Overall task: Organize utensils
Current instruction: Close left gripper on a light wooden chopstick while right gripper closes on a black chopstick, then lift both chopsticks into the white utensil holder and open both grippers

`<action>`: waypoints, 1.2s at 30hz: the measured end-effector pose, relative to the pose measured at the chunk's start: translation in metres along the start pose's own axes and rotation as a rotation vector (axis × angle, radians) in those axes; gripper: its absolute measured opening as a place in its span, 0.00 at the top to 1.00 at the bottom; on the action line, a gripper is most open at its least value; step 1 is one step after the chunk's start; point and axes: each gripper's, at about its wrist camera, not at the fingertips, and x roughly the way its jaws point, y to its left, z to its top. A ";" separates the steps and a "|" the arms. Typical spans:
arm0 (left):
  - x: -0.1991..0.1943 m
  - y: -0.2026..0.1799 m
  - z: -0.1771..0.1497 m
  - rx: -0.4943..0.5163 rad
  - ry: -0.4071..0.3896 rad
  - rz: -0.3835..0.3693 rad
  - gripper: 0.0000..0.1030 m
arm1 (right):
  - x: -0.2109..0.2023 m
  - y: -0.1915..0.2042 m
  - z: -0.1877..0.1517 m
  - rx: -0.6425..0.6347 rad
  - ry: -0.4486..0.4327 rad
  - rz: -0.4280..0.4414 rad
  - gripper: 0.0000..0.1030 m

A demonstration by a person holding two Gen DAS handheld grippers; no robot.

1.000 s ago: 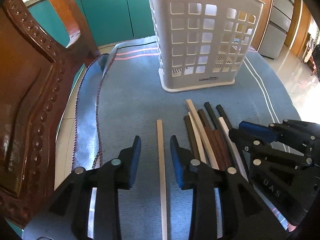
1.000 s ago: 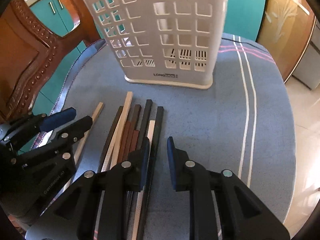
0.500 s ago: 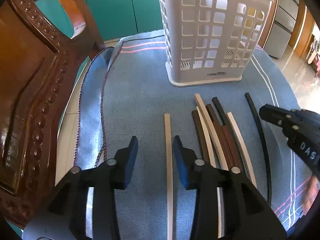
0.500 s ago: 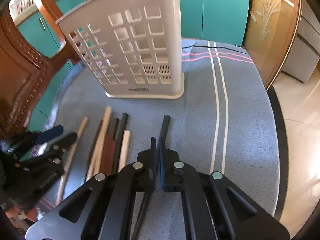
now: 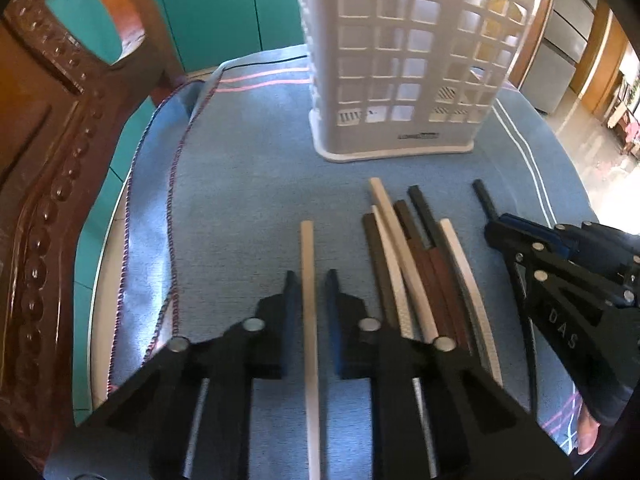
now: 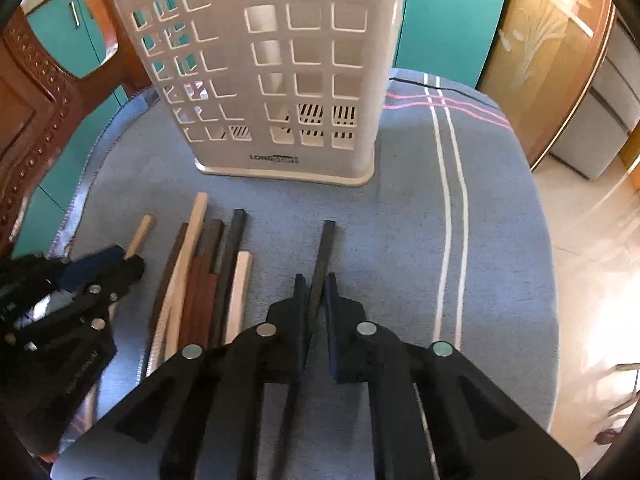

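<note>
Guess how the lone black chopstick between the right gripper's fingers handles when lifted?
Black chopstick looks straight and thin, so probably stiff and light. Its squared edges suggest it won't roll. The right gripper grips partway along it, so the free front end may droop or pivot.

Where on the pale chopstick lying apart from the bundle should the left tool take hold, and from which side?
Best on the near half of the pale chopstick, from above, one finger on each long side. It lies flat on the blue cloth, thin and straight, with bare cloth on both sides. The left tool already straddles it lengthwise with a gap showing, so closing there should work.
</note>
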 end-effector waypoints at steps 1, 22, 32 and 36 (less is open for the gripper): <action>0.000 -0.001 0.000 -0.002 -0.002 0.003 0.93 | -0.002 -0.002 0.000 0.016 -0.005 0.020 0.94; -0.262 0.039 0.061 -0.164 -0.722 -0.149 0.93 | -0.259 -0.056 0.039 0.143 -0.610 0.322 0.94; -0.255 0.020 0.130 -0.218 -0.837 -0.103 0.93 | -0.253 -0.087 0.065 0.325 -0.857 0.237 0.94; -0.209 0.008 0.131 -0.191 -0.784 -0.054 0.93 | -0.217 -0.081 0.076 0.299 -0.772 0.199 0.94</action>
